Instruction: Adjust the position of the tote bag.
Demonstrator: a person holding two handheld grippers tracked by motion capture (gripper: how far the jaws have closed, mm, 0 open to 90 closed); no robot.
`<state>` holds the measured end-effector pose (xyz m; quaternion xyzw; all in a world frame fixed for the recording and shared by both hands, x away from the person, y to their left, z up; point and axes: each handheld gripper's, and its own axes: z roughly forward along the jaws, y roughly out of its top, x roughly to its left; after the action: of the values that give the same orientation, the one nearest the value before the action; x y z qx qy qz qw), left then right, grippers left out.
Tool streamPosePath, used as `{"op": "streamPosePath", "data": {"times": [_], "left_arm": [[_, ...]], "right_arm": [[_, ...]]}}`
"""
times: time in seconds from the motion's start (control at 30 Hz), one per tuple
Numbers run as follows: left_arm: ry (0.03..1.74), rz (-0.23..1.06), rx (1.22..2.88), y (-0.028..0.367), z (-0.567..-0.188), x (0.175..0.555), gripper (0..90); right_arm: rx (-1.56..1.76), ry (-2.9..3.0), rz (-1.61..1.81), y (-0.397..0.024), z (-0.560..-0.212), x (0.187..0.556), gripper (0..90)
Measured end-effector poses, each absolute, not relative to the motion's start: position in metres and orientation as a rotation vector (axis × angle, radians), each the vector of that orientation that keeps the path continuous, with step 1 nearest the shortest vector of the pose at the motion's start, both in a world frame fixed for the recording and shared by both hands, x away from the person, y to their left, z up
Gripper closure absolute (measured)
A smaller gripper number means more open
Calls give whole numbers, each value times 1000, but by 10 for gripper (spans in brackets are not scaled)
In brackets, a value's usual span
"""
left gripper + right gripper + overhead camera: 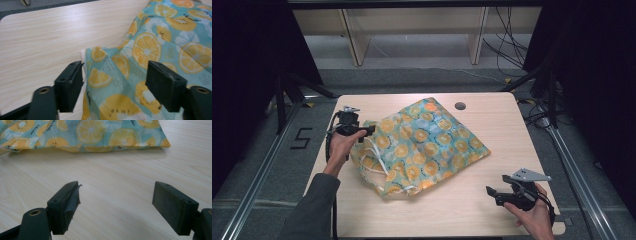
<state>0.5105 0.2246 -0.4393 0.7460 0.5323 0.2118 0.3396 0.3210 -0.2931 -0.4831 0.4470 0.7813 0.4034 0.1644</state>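
Left gripper (368, 131) sits at the left corner of the citrus-print cloth bag (427, 145); jaws part-spread with the bag's edge between them, pads not yet pressing in the left gripper view. Grasp judged started, not made. Bag lies rumpled mid-desk (492, 107), white drawstrings (374, 162) loose at its near-left mouth. Right gripper (496, 194) rests at the near right of the desk, well apart from the bag, jaws spread wide and empty. Left to do, by judgement: pinch the edge, then bring the right in.
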Motion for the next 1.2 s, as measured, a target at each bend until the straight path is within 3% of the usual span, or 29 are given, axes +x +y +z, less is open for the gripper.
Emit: {"op": "streamPosePath", "data": {"times": [0.17, 0.27, 0.3, 0.33, 0.37, 0.63, 0.7, 0.73, 0.8, 0.83, 0.87, 0.9, 1.1, 1.2], "left_arm": [[1381, 551, 1965, 222, -452, 525, 497], [1361, 550, 1990, 224, -459, 528, 724], [1345, 553, 1995, 224, -460, 527, 724], [1327, 565, 2017, 224, -461, 526, 848], [1315, 568, 2022, 224, -461, 525, 872], [1245, 551, 2081, 222, -460, 506, 890], [1240, 557, 2083, 224, -460, 502, 890], [1231, 543, 2088, 225, -460, 500, 890], [1223, 536, 2089, 229, -460, 495, 891], [1211, 531, 2093, 230, -460, 490, 890], [1211, 531, 2093, 230, -460, 490, 891], [1196, 507, 2114, 230, -460, 485, 891], [1123, 461, 2136, 224, -463, 466, 891], [1089, 446, 2147, 221, -464, 459, 890]], "right_arm": [[1280, 2230, 1150, -293, -483, 321, 225], [1280, 2227, 1155, -293, -484, 321, 225], [1281, 2230, 1156, -293, -484, 321, 225], [1272, 2235, 1132, -293, -483, 321, 226], [1272, 2227, 1144, -293, -483, 321, 227], [1337, 2235, 1174, -288, -483, 319, 245], [1317, 2255, 1168, -288, -483, 319, 328], [1317, 2255, 1168, -288, -483, 319, 328], [1254, 2267, 1193, -288, -483, 319, 427], [1222, 2285, 1187, -288, -481, 318, 526], [1222, 2285, 1187, -288, -481, 318, 526], [1180, 2265, 1184, -287, -481, 318, 600], [1146, 2300, 1168, -285, -481, 319, 746], [1173, 2318, 1165, -282, -481, 318, 778]]}}
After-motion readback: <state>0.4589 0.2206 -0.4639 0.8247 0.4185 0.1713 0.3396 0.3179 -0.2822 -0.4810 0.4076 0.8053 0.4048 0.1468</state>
